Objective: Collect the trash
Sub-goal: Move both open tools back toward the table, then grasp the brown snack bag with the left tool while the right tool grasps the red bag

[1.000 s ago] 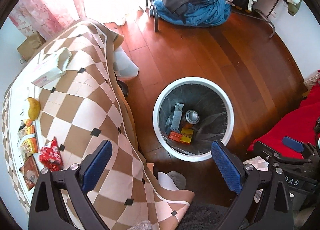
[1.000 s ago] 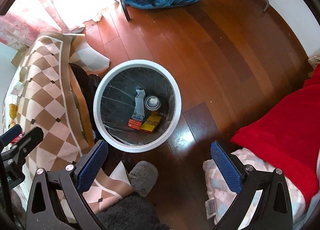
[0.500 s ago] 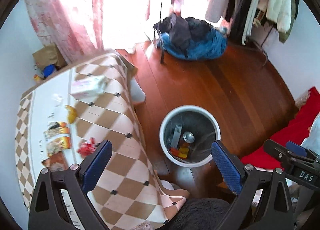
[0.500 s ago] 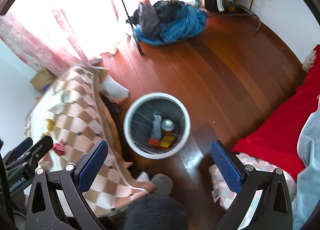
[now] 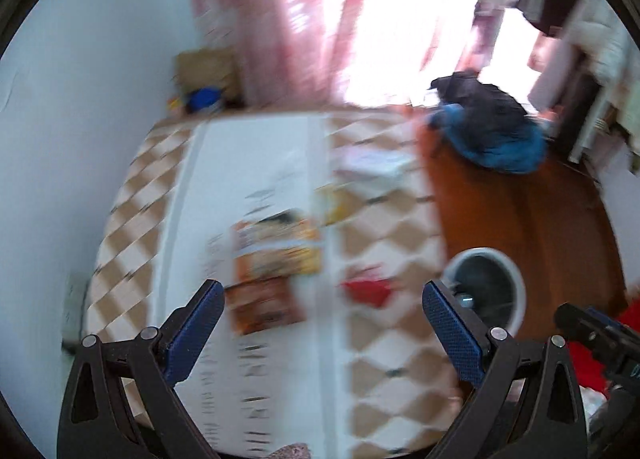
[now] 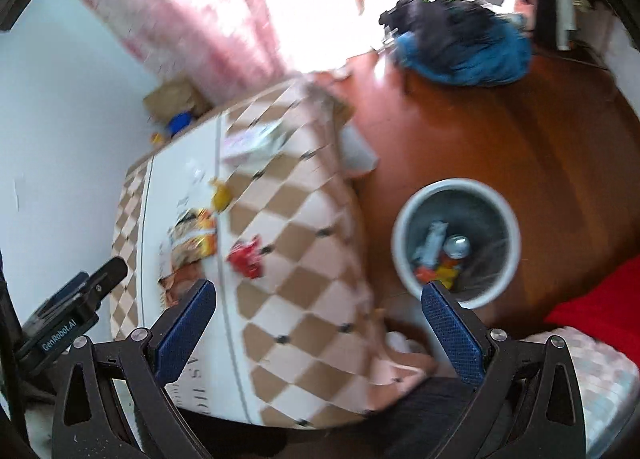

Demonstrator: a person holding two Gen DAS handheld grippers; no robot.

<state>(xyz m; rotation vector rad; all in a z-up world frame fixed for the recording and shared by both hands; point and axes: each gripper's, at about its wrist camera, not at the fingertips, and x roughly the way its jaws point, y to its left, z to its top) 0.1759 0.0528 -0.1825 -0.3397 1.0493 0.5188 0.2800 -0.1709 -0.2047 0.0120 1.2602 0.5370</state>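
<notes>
checkered tablecloth [image 6: 304, 259] is being overlooked by both grippers, left gripper [image 5: 322, 313] and right gripper [image 6: 318, 311] being held spread and empty beside the bin [image 6: 500, 215].

The only text that reads whole is "GenRobot.AI", in white letters on the black body of the left gripper [image 6: 64, 323], seen at the lower left of the right wrist view. The tablecloth [image 6: 280, 243] carries large dark capitals along its white band near the bottom edge; in the right wrist view only fragments such as "A S" can be made out. In the left wrist view that lettering and the print on the snack packets [image 5: 276, 251] are blurred beyond reading.
</notes>
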